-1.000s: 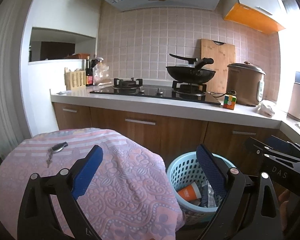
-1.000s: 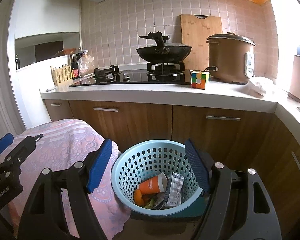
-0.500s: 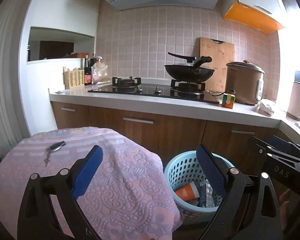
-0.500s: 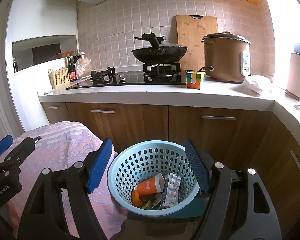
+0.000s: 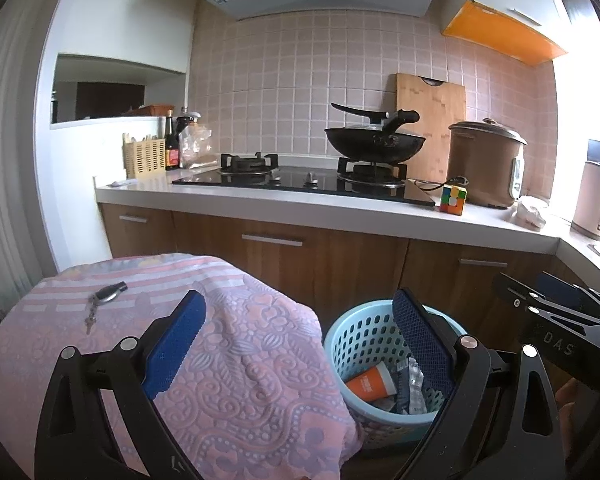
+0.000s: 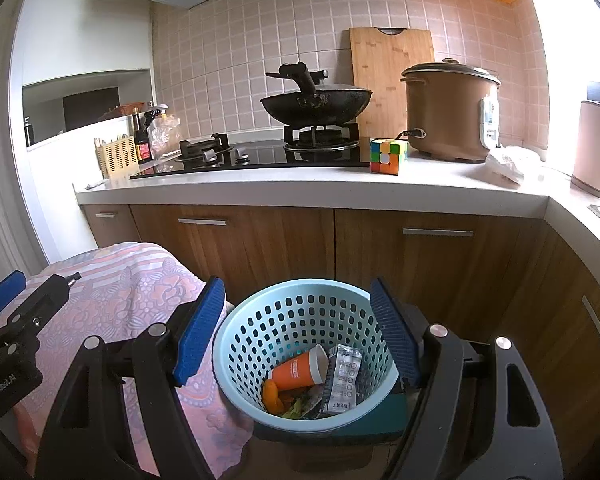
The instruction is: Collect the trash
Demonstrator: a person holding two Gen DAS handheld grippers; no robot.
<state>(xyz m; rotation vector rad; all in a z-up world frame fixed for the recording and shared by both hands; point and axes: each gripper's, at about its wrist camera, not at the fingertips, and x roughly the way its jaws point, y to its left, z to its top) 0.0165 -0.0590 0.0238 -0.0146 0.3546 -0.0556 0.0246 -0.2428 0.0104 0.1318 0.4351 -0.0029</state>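
Kitchen counter (image 6: pixel 300 192) along the back, cabinets below; a pink cloth (image 5: pixel 240 360) covers a low surface on the left. Between cloth and cabinets we note a blue basket (image 6: pixel 260 320) holding the trash: an orange cup (image 6: pixel 296 372), a foil wrapper (image 6: pixel 342 376) and scraps. We judge all of it light; the cup crushes easily and is best taken across its open rim, the wrapper is slick and limp, best pinched at an edge. Right gripper (image 6: pixel 296 328) has its jaws spread and empty, framing the basket from above, trash below and between the fingers, not touched. Left gripper (image 5: pixel 300 344) is likewise spread and empty over the cloth edge, basket by its right finger.
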